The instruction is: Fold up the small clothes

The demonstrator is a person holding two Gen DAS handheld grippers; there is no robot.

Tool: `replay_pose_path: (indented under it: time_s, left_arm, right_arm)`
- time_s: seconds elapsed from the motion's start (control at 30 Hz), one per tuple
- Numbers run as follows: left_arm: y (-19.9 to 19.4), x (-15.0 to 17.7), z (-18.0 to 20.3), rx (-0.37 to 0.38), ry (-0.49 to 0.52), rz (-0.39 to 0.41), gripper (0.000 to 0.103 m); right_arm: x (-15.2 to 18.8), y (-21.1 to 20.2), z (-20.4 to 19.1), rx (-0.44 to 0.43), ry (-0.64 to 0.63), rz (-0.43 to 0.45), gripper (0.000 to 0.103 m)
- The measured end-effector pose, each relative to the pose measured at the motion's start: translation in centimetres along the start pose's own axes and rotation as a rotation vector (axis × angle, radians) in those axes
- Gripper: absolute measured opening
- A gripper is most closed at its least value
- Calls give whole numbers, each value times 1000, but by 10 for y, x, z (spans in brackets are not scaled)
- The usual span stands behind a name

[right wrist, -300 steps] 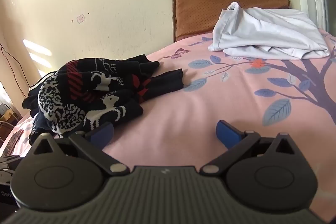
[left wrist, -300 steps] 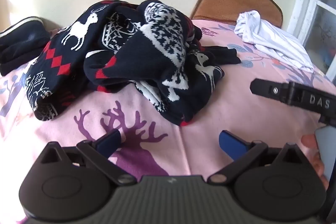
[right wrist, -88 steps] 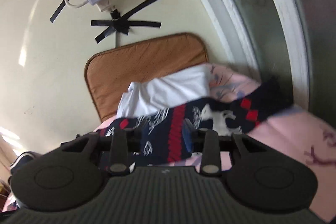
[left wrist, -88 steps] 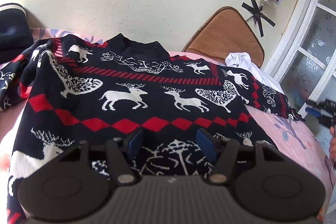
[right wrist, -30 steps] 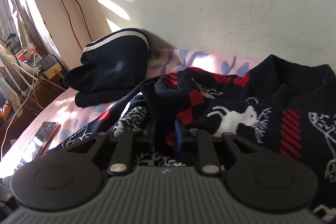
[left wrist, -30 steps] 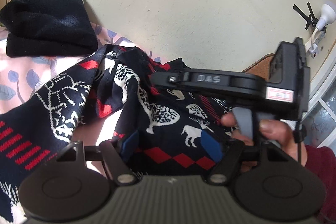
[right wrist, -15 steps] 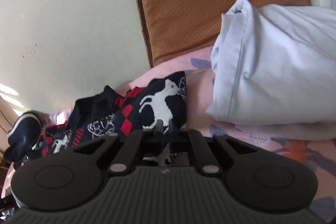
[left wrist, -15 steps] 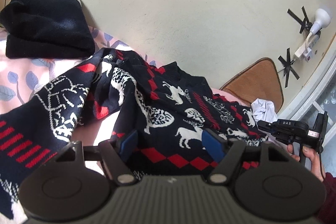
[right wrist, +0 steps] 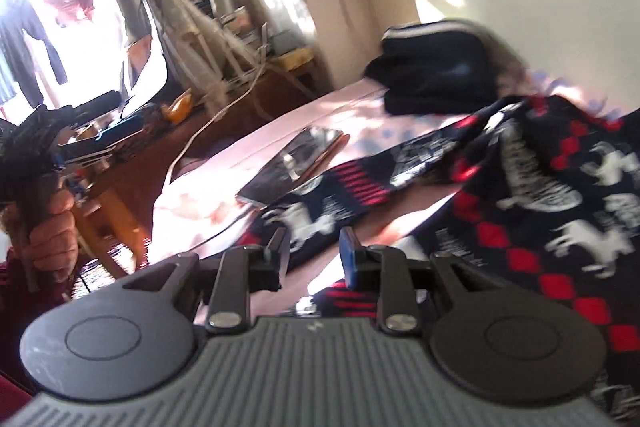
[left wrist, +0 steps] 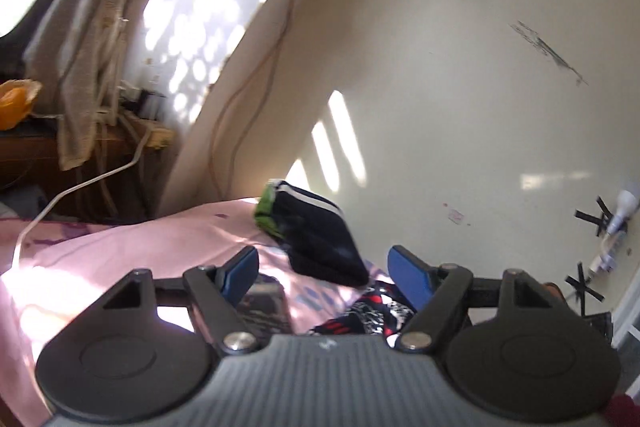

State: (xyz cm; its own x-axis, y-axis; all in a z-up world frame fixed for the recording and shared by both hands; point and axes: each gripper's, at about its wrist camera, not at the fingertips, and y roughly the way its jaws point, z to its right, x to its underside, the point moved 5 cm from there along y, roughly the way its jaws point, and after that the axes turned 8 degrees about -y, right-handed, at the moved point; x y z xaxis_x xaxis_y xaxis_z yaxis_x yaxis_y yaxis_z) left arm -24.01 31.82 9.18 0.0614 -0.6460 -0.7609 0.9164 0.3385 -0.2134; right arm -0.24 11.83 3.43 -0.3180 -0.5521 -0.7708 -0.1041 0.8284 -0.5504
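Fold barely started, I'd say: reindeer sweater lies spread and rumpled on the pink bed sheet, one sleeve trailing toward the phone; both sides and the final fold look still to do. A folded dark garment sits by the wall. Right gripper hovers over the sleeve edge, jaws just reopened, part-open, nothing pinched. Left gripper is open and empty, sweater below and right of it.

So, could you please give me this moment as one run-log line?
left gripper: open, empty | right gripper: open, just opening, nothing gripped | reindeer sweater: spread unfolded on bed | phone: beside sleeve
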Motion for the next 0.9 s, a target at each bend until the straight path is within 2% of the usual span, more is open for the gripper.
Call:
replay_pose_path:
  time_s: [0.1,0.2,0.3,0.37,0.4,0.5,0.6,0.67,0.73,0.83,0.9]
  left_arm:
    - [-9,-1,-23,-12,-71,12,73]
    - [-5,-1,-31,-7,-77,1,73]
    - [3,3,-30,16,-76,-27,73]
    - [10,7,-26,29,-69,-42,73]
    - [11,8,-22,34,-61,-45,73]
    - [13,12,-12,56,-24,-45,73]
    - [23,15,-6,65,-21,-65,73]
    - [35,18,1,81,-30,-89,73]
    - [49,22,12,107,-23,-115,73]
    - [79,33,40,161,4,-174,73]
    - [105,43,61,202,28,-225,73]
  right_arm:
    - [1,30,4,23,99,-38,30]
    - [2,49,22,82,219,-38,33]
    - [-3,64,30,39,309,16,30]
    - [-7,68,28,45,312,-5,6]
    - [-11,63,26,39,303,-2,6]
    - [-43,17,18,36,163,79,6]
    - [-83,-52,25,121,32,169,6]
    - [-104,-104,40,227,-42,199,6]
    - [-116,-156,61,371,-100,218,6]
    - [-113,-214,99,567,-107,234,6]
    - [-96,-236,129,654,-94,203,6]
